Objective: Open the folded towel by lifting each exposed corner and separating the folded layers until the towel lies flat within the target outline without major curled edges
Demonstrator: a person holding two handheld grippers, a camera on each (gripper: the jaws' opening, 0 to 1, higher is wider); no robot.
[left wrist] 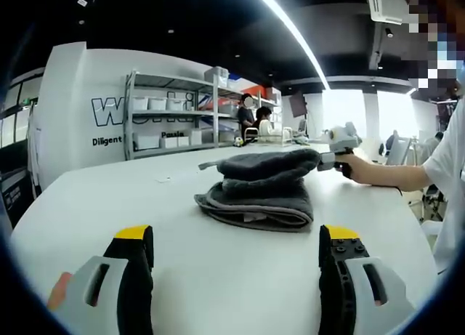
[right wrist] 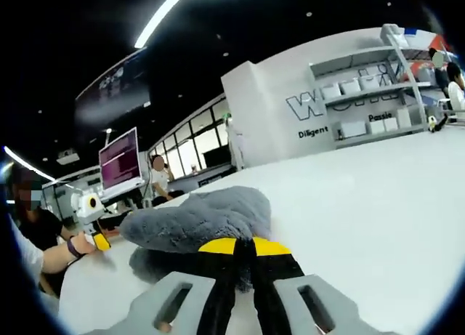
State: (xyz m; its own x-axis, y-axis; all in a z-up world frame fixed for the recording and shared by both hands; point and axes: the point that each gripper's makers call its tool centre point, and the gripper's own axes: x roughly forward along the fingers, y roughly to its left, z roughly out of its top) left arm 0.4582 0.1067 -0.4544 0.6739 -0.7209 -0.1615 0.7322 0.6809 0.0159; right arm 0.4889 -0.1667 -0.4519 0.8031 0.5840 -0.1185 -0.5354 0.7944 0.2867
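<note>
Ahead of the left gripper [left wrist: 236,255], whose yellow-tipped jaws stand wide apart with nothing between them, the folded grey towel [left wrist: 258,193] lies on the white table [left wrist: 109,197], its top layer lifted at the far right end where the right gripper [left wrist: 330,159] meets it. In the right gripper view the right gripper [right wrist: 244,246] has its jaws pressed together at the near edge of the towel [right wrist: 200,222]; whether cloth is actually pinched between them is hidden by the jaws themselves. Beyond the towel a shelving rack [left wrist: 171,113] carries white bins [left wrist: 156,103], their contents too small to make out.
</note>
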